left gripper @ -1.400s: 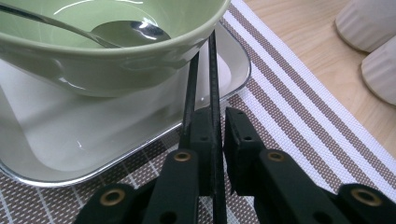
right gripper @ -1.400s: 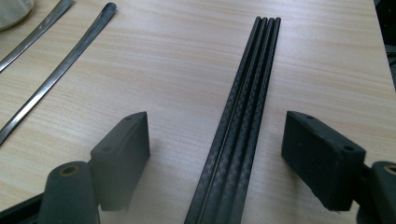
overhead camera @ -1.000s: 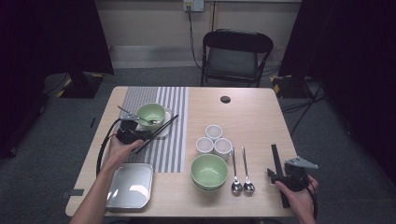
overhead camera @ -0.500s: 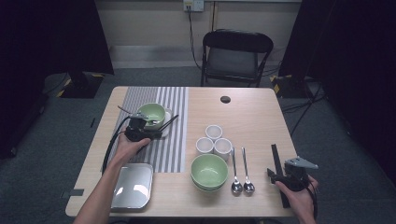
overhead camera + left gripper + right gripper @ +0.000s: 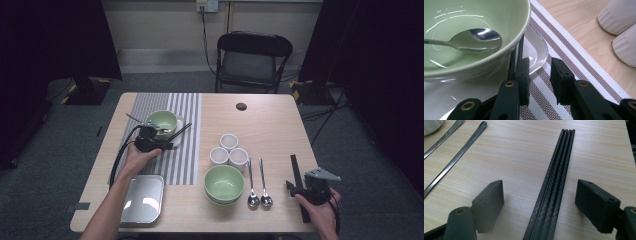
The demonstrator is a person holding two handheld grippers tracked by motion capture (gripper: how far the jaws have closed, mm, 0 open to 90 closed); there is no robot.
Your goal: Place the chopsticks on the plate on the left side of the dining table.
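A green bowl with a spoon in it stands on a white plate on the striped placemat. Black chopsticks lie against the plate's edge beside the bowl. My left gripper sits low at the plate; its jaws have just been opening. The left gripper is open with nothing between its pads, and the chopsticks pass just outside its left jaw. At the table's right edge my right gripper stands wide open astride another bundle of black chopsticks, without touching them.
Stacked green bowls, three white cups and two spoons occupy the table's middle. A metal tray lies at the front left. A small black disc sits near the far edge, with a chair behind the table.
My left gripper has edged slightly towards the bowl and plate. The right hand has kept still.
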